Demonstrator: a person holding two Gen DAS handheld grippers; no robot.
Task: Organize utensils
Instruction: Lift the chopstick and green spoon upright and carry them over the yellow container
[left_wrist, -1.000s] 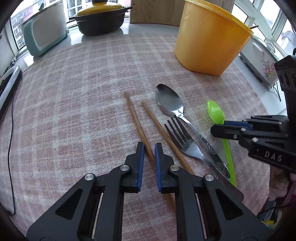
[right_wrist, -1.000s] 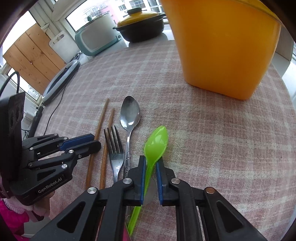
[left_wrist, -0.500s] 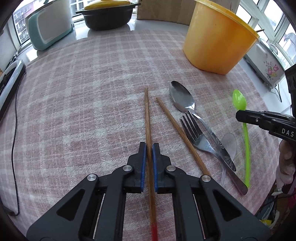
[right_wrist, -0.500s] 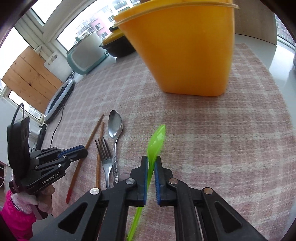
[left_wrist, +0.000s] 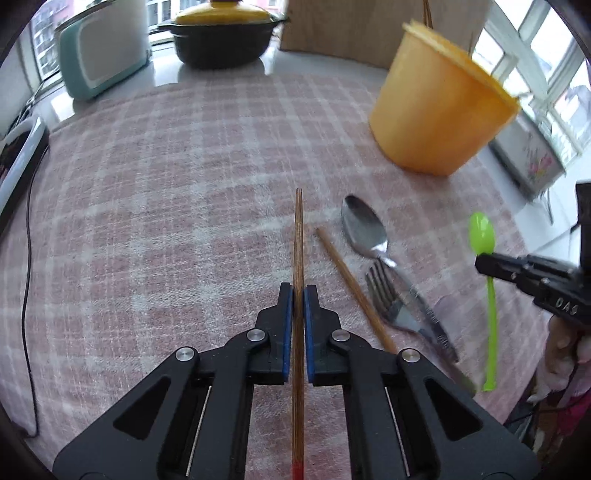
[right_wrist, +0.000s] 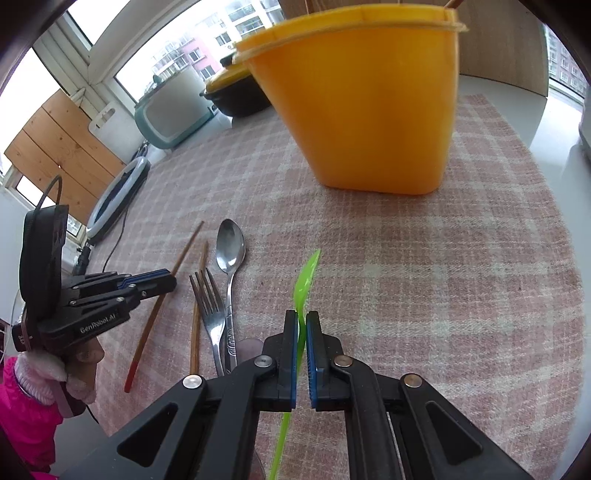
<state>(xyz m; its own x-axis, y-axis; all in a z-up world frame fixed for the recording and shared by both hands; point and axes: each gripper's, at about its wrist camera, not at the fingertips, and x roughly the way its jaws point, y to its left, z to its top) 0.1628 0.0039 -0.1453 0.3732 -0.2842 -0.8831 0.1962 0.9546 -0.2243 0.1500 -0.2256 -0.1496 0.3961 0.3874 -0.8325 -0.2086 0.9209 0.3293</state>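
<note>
My left gripper is shut on a wooden chopstick and holds it above the pink checked cloth. My right gripper is shut on a green plastic spoon, lifted off the cloth; the spoon also shows in the left wrist view. A second chopstick, a metal spoon and a metal fork lie on the cloth. A yellow tub stands ahead of the right gripper; a stick pokes out of it.
A black pot with a yellow lid and a teal appliance stand at the back. A cable runs along the cloth's left edge. A ring light lies at the left. A white appliance stands at the right.
Both grippers have risen. The left one closed on the chopstick and lifted it off the cloth. The right one lifted the green spoon and moved toward the yellow tub.
</note>
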